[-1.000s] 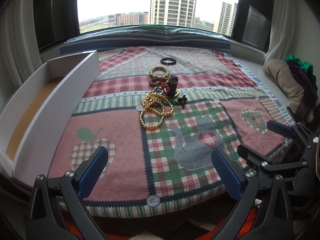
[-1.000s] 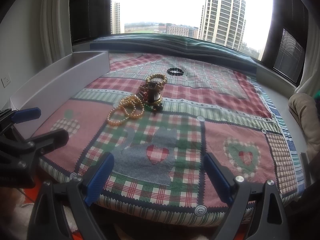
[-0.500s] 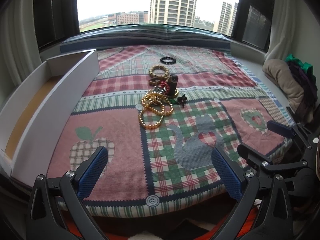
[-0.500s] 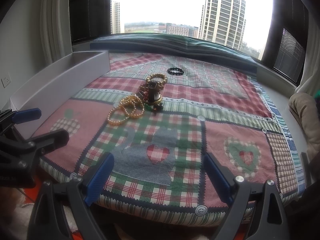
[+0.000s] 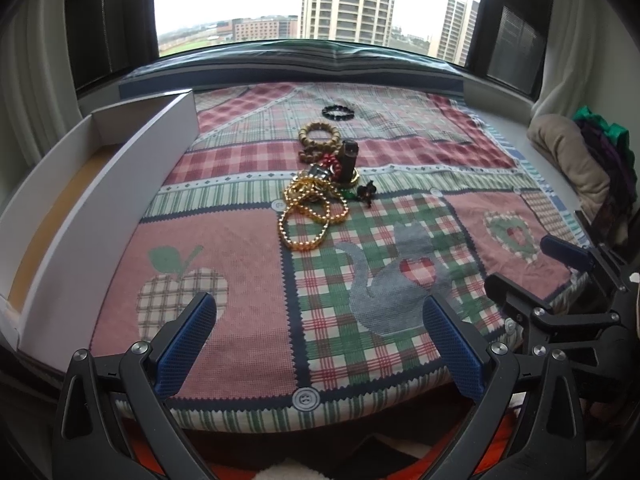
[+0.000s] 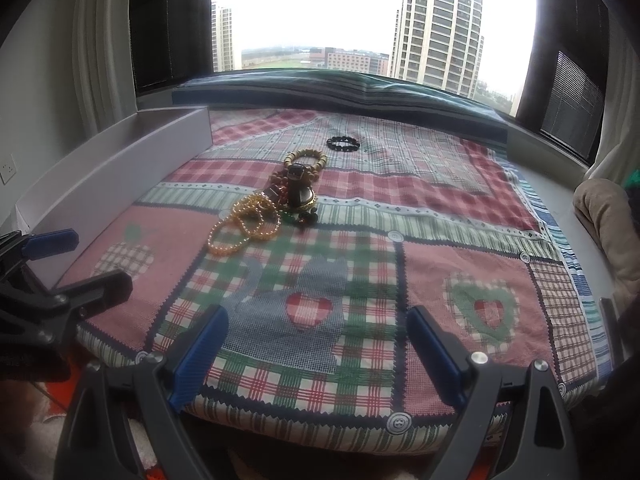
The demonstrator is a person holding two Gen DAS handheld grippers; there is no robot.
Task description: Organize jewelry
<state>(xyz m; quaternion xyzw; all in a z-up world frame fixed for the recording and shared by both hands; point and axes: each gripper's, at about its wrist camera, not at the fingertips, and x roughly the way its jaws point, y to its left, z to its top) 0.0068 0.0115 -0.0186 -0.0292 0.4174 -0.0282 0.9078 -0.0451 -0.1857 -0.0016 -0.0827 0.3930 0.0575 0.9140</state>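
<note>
Both grippers wide above the quilt, jewelry heaped mid-cloth

Now the left gripper [image 5: 320,328] hangs over the near edge of a patchwork quilt [image 5: 240,272], its blue-padded jaws spread wide with nothing between them; below it lie an apple patch and a grey cat patch. Just to its right the right gripper [image 6: 318,340] hangs the same way, jaws far apart and empty, above the cat patch with its red heart. Each gripper shows at the edge of the other's view.

Well ahead of both, near the middle of the quilt, sits the jewelry. A gold bead necklace [image 5: 310,212] lies in loose loops nearest the grippers. Touching its far side is a tangle of red beads [image 5: 331,161] and a dark upright cylinder [image 5: 349,159] whose nature I cannot tell. Just beyond, a tan wooden-bead bracelet [image 5: 319,133] lies flat, and farther back, apart from the heap, a black bead bracelet [image 5: 338,112]

Along the quilt's left side runs a long white open box [image 5: 120,196], well apart from the jewelry
</note>
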